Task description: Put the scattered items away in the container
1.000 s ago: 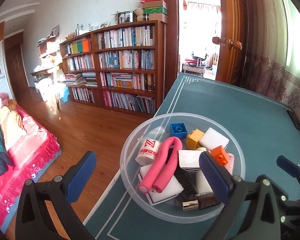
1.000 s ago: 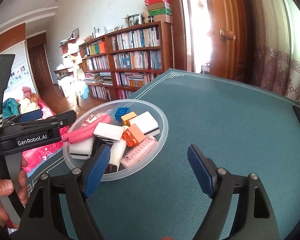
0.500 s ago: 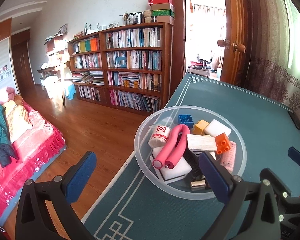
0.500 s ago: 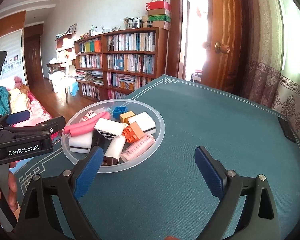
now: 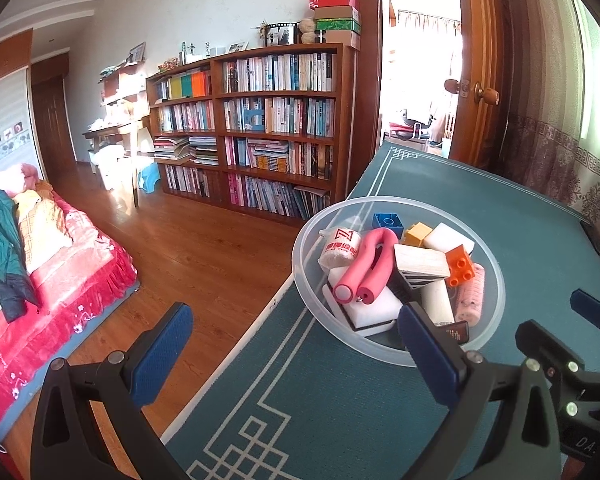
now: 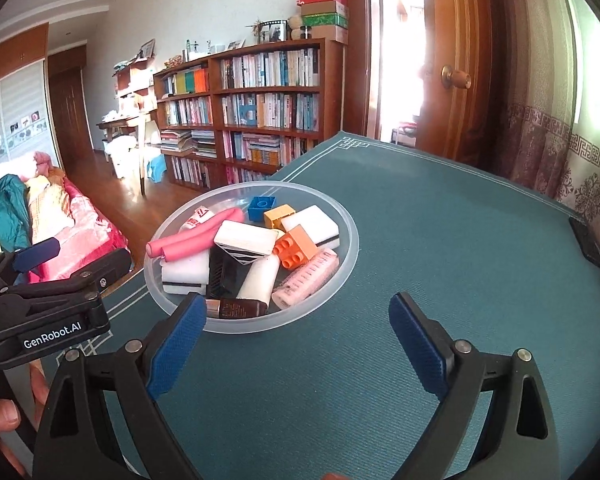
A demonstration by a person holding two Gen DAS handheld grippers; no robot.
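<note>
Between the right fingers: nothing at all. The right gripper (image 6: pixel 296 338) hangs spread wide over bare teal cloth, blue pads far apart.
Left claw: the left gripper (image 5: pixel 296 348) is spread just as wide and empty, one pad out over the wooden floor, the other just at the near rim of the bowl.
Container: the clear round plastic bowl (image 6: pixel 346 256) sits near the table's left edge, ahead and left of the right gripper, ahead and right of the left one.
Nearer claw: the left, by my reading; its right pad overlaps the bowl's near rim in its own view.
Inside the bowl: a bent pink foam tube (image 5: pixel 374 266), a blue toy brick (image 6: pixel 261 207), a yellow toy brick (image 6: pixel 279 215), an orange studded brick (image 6: pixel 296 247), white foam blocks (image 6: pixel 314 224), a pink ruled tube (image 6: pixel 306 278) and a brown-capped white tube (image 6: pixel 246 292), all heaped together.
Long axis: the pink ruled tube runs from near-left to far-right along the near rim.
Table: the teal cloth-covered table (image 6: pixel 440 240) shows nothing loose in either view, only a small dark object (image 6: pixel 586 245) at the far right edge.
Judgement: tidying looks finished, with no pick pending.
In the way: nothing between either claw and the bowl.
Beyond: a wooden bookcase (image 5: pixel 268 132) and a red-covered bed (image 5: pixel 40 272) to the far left.
</note>
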